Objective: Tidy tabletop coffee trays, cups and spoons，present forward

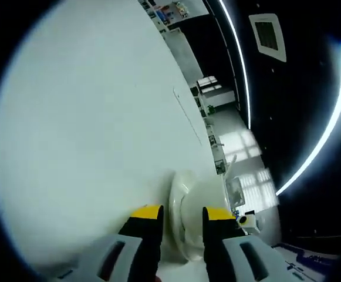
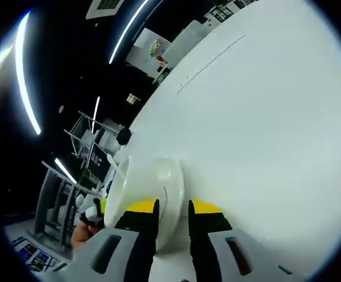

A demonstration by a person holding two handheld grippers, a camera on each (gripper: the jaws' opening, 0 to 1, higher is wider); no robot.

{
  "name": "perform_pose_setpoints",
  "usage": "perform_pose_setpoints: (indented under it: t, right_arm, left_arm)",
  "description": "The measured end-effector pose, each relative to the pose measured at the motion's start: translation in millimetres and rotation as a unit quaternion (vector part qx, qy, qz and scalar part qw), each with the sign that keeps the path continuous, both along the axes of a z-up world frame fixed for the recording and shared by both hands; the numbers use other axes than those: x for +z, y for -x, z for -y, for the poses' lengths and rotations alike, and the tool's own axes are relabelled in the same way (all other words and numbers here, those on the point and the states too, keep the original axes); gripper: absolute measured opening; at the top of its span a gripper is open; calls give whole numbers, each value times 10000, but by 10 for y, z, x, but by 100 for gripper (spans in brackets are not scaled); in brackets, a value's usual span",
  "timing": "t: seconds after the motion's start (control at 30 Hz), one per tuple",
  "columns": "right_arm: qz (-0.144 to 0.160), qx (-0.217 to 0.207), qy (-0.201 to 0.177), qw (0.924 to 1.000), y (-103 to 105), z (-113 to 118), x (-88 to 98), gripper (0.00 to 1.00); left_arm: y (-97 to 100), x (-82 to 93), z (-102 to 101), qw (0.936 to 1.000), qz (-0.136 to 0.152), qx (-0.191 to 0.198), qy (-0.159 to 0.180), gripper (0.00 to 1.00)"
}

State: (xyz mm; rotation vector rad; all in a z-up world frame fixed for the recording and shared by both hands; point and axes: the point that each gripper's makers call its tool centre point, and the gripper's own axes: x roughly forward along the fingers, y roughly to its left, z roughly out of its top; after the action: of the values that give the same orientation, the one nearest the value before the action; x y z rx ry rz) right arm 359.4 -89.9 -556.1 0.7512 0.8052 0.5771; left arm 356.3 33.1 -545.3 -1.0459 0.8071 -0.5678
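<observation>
Saucer (image 1: 188, 217) looks like glazed white ceramic, glossy w/ soft highlights on its rim. Bench (image 1: 88, 129) is smooth matt white. Jaws appear to be black plastic w/ yellow tips, dull finish.

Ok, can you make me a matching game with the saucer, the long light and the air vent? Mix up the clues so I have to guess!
Things:
1. saucer
2. long light
3. air vent

Clues:
A. a square with dark slats, up on the dark ceiling
B. white, standing on its edge between the jaws of the left gripper
C. a thin, glowing white line that bends across the dark

Right pairs: 1-B, 2-C, 3-A
</observation>
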Motion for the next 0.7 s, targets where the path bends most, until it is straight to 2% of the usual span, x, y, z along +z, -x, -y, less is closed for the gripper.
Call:
perform_pose_setpoints:
  t: [0.27,0.33,0.37,0.4,0.53,0.7]
  right_arm:
    - [-144,61,92,9998,58,-67,-28,15]
    - [-235,13,214,9995,56,-51,-60,10]
    - [-284,0,336,9990,61,-36,-86,9]
    - [-318,-10,259,9992,57,-54,-67,8]
    - [-614,-132,351,9974,73,-43,-90,7]
    - [-856,-226,313,9956,85,-41,-101,6]
  left_arm:
    - [-19,-93,48,9996,-248,8,-118,15]
    - [-19,-162,17,9989,-385,67,-240,9]
    - [-30,-151,21,9989,-430,76,-174,9]
    - [-20,-150,29,9988,-458,77,-164,9]
    - [29,-148,51,9973,-708,176,-36,9]
    - [19,-161,41,9961,-863,195,-13,8]
